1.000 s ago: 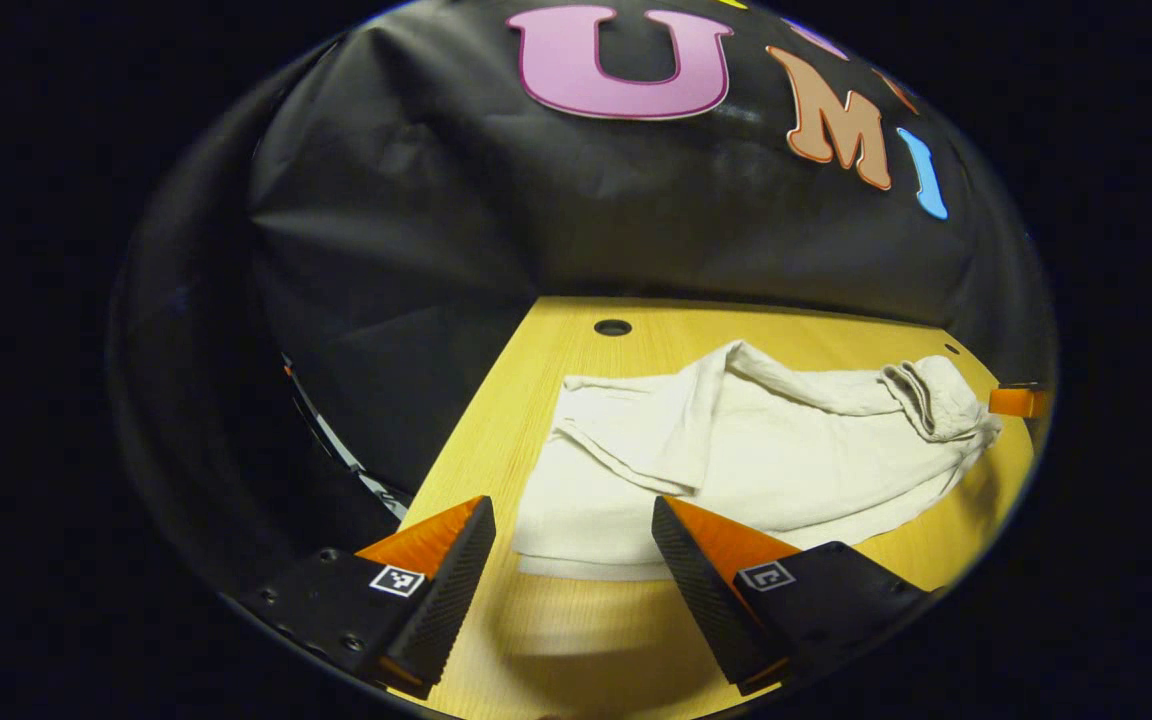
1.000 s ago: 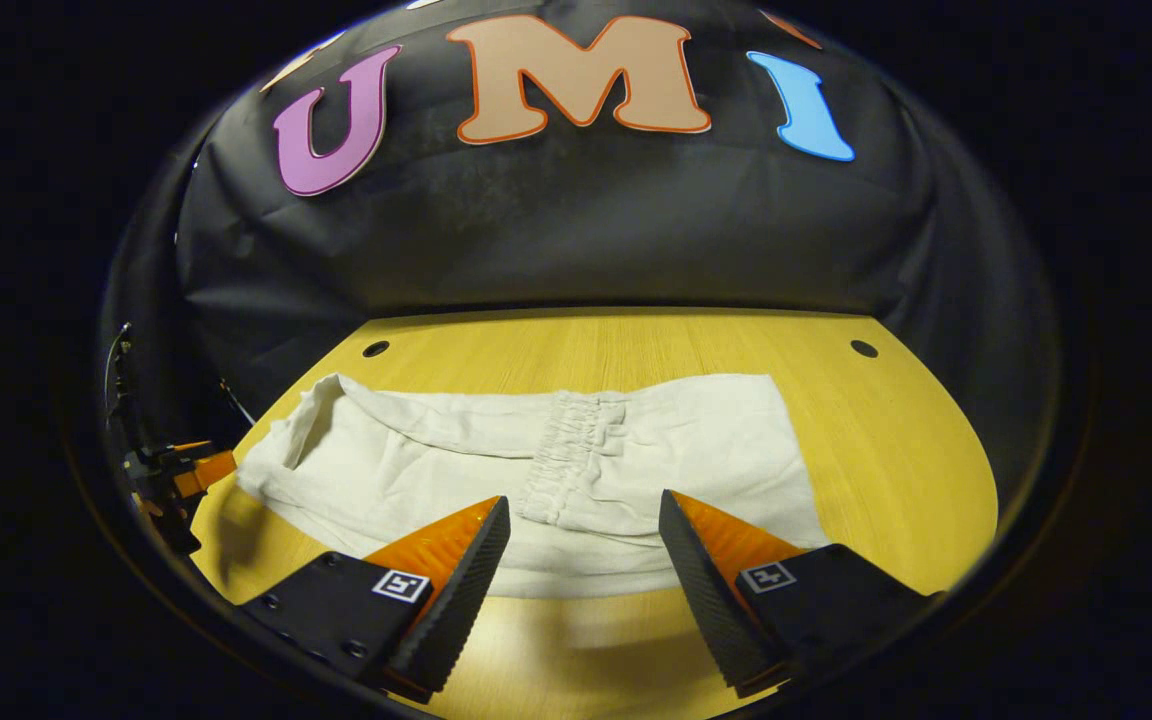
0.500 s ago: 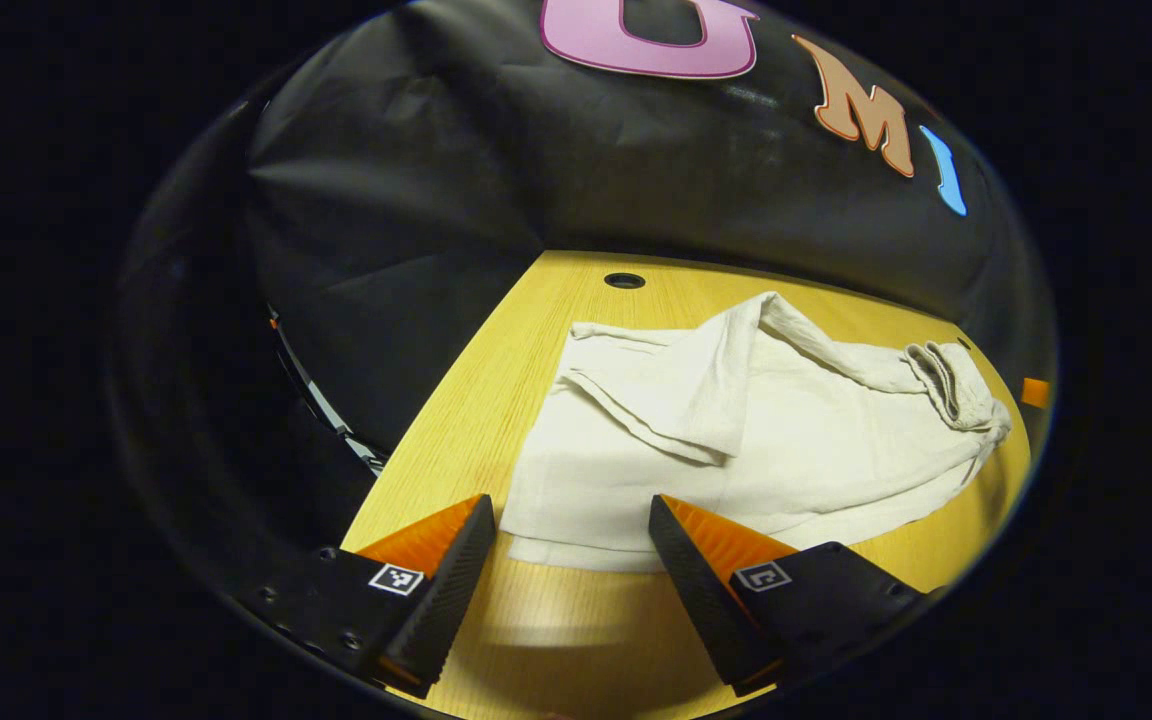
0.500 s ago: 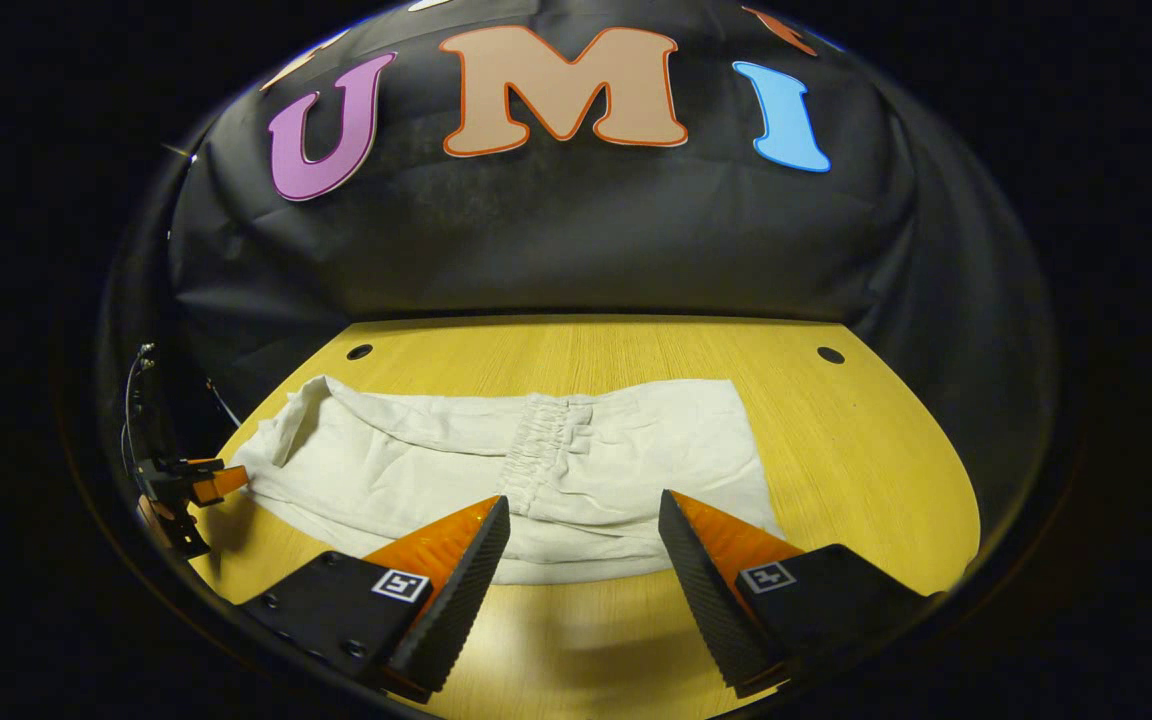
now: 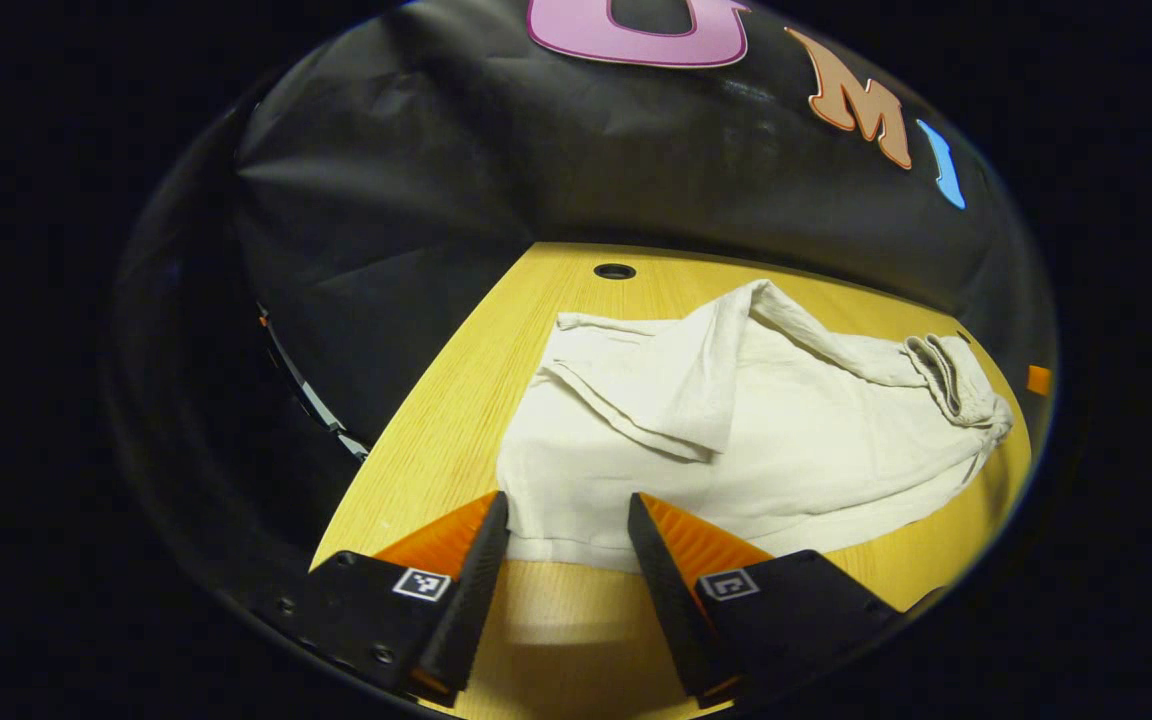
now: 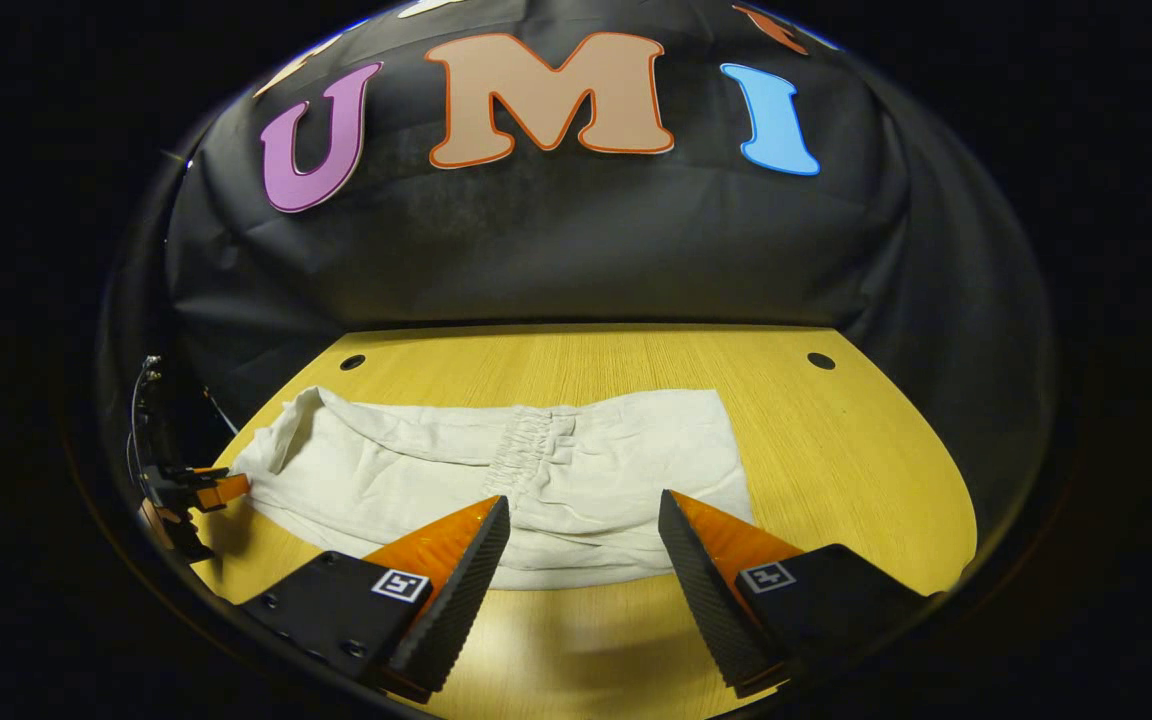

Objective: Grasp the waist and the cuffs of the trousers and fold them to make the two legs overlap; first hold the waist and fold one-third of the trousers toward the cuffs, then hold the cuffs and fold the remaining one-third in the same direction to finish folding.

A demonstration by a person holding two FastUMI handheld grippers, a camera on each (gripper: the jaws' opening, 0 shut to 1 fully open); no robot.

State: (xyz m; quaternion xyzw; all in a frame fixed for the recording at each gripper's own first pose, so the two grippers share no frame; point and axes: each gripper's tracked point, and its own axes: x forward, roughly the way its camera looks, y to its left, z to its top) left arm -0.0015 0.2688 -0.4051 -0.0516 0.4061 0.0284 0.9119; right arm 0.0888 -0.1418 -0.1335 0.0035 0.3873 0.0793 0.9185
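The cream cotton trousers lie crumpled on the yellow wooden worktop. Left gripper at six o'clock straddles the hem, perhaps touching; right gripper jaws apart.

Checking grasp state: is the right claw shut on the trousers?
No, the right claw is open, its fingers apart over the cream cloth trousers.

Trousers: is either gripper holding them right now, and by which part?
Nothing is held. The left gripper is open at the trousers' near edge; the right gripper is open, not gripping them.
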